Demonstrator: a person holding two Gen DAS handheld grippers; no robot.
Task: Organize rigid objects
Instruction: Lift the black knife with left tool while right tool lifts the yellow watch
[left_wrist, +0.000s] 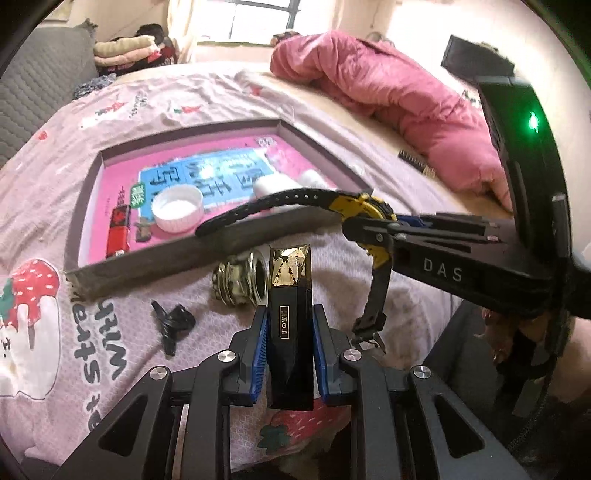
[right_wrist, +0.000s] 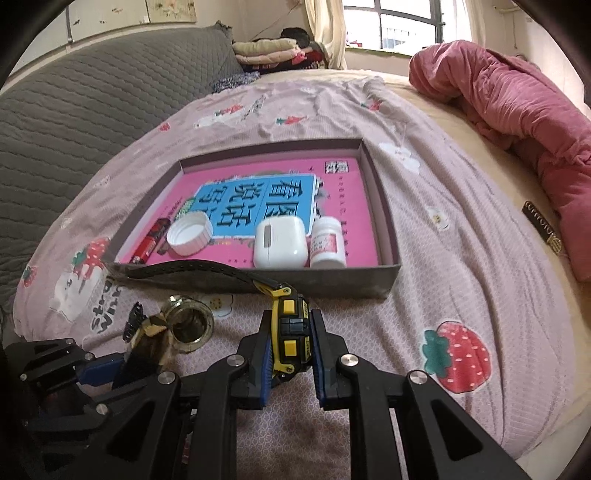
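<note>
My left gripper (left_wrist: 290, 321) is shut on a black bar with a gold faceted top (left_wrist: 290, 295), held upright above the bedsheet. In the right wrist view that left gripper (right_wrist: 122, 365) shows at the lower left, with the bar (right_wrist: 147, 338) in it. My right gripper (right_wrist: 290, 332) is shut on a black and yellow wristwatch (right_wrist: 290, 321), its strap trailing left over the box's near wall. A grey shallow box (right_wrist: 388, 221) holds a pink book, a white cap (right_wrist: 190, 234), a white case (right_wrist: 280, 242), a small white bottle (right_wrist: 328, 243) and a red lighter (right_wrist: 151, 242).
A brass ring-shaped jar (right_wrist: 190, 326) and a black hair clip (left_wrist: 171, 321) lie on the strawberry sheet before the box. A pink quilt (right_wrist: 517, 110) is bunched at the right, with a comb (left_wrist: 415, 162) beside it. A grey padded cushion (right_wrist: 74, 129) stands at the left.
</note>
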